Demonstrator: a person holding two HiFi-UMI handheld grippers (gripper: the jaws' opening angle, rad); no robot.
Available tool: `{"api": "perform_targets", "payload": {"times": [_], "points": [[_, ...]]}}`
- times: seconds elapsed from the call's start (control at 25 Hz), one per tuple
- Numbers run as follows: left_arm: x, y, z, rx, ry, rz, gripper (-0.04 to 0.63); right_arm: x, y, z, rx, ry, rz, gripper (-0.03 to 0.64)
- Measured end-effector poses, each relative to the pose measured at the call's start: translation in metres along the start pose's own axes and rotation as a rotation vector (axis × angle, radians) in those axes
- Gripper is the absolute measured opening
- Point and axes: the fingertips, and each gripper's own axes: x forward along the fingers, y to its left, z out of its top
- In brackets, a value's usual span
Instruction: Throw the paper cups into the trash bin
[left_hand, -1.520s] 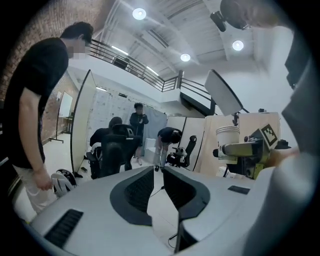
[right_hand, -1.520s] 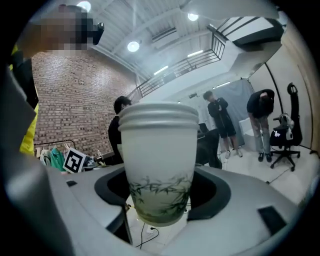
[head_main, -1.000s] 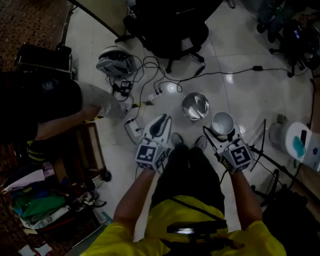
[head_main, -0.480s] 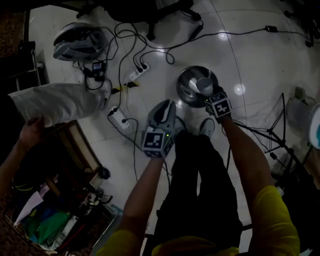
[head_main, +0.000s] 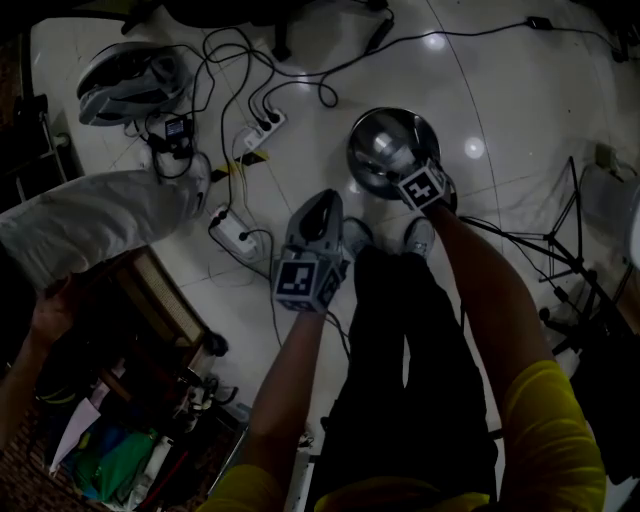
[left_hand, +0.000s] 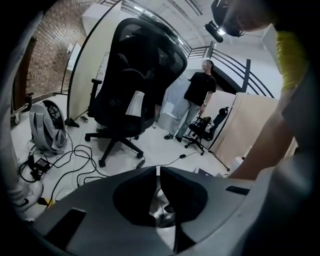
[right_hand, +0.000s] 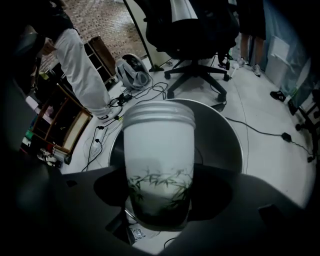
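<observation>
1. Right gripper (right_hand: 158, 182): jaws clamped on the lower part of a white paper cup (right_hand: 158, 145) with a green leaf print; the cup's base sits between the jaws and its rim points away from the gripper.
2. Round metal trash bin (right_hand: 234, 145): directly beyond and below the held cup; from the head view this gripper hangs over the bin's near rim, so the cup is above the bin's open mouth.
3. Left gripper (left_hand: 158, 171): jaws brought together, only a thin slit between the tips; nothing held; it sits to the left of the right gripper, above the person's shoes.
4. Ahead of the left gripper: a black office chair (left_hand: 131, 75); a person (left_hand: 198, 97) stands beyond it.
5. Left of the left gripper: cables (head_main: 250, 60) strewn over the pale floor (head_main: 520, 90); a power strip (head_main: 238, 237) lies near.
</observation>
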Motion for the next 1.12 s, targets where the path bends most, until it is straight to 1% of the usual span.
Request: {"api": "perform_targets", "payload": {"times": [0.08,0.2,0.36,0.44,0.48,0.56,0.6,0.64,0.68,0.76,0.8,0.88,0.96,1.0,1.12], "points": [[0.002,0.003,-0.001,0.006,0.0,-0.004,0.017,0.005,0.002,-0.002,0.007,0.014,-0.003,0.341],[0.005,0.007,-0.006,0.006,0.007,-0.003,0.017,0.009,0.0,-0.009,0.019,0.03,-0.01,0.341],[0.009,0.014,-0.013,0.006,0.029,0.005,0.017,0.006,-0.006,-0.01,0.045,0.012,-0.022,0.341],[0.01,0.017,-0.016,0.002,0.034,0.009,0.017,-0.002,-0.008,-0.008,0.073,-0.014,-0.021,0.311],[0.011,0.018,-0.015,-0.001,0.034,0.012,0.017,-0.008,-0.008,-0.004,0.093,-0.037,-0.018,0.308],[0.009,0.017,-0.012,0.001,0.036,0.016,0.017,-0.028,-0.008,0.005,0.138,-0.112,-0.011,0.253],[0.008,0.016,-0.009,-0.001,0.034,0.017,0.017,-0.04,-0.01,0.008,0.164,-0.16,-0.013,0.248],[0.005,0.014,-0.005,-0.007,0.03,0.015,0.017,-0.054,-0.011,0.012,0.189,-0.216,-0.019,0.212],[0.003,0.012,0.0,-0.013,0.023,0.013,0.018,-0.073,-0.011,0.017,0.211,-0.275,-0.026,0.187],[-0.003,0.008,0.008,-0.02,0.011,0.01,0.017,-0.12,-0.007,0.03,0.25,-0.381,-0.04,0.179],[-0.005,0.006,0.011,-0.024,0.008,0.01,0.018,-0.146,-0.005,0.036,0.268,-0.43,-0.05,0.133],[-0.007,0.004,0.015,-0.032,0.008,0.013,0.018,-0.192,-0.003,0.045,0.298,-0.517,-0.074,0.104],[-0.007,0.001,0.012,-0.037,0.022,0.016,0.03,-0.225,-0.003,0.045,0.336,-0.575,-0.101,0.008],[-0.007,0.0,0.009,-0.034,0.033,0.014,0.041,-0.235,-0.003,0.042,0.358,-0.592,-0.108,0.006],[-0.001,-0.005,0.005,-0.037,0.044,0.009,0.041,-0.25,-0.011,0.04,0.399,-0.619,-0.117,0.006]]}}
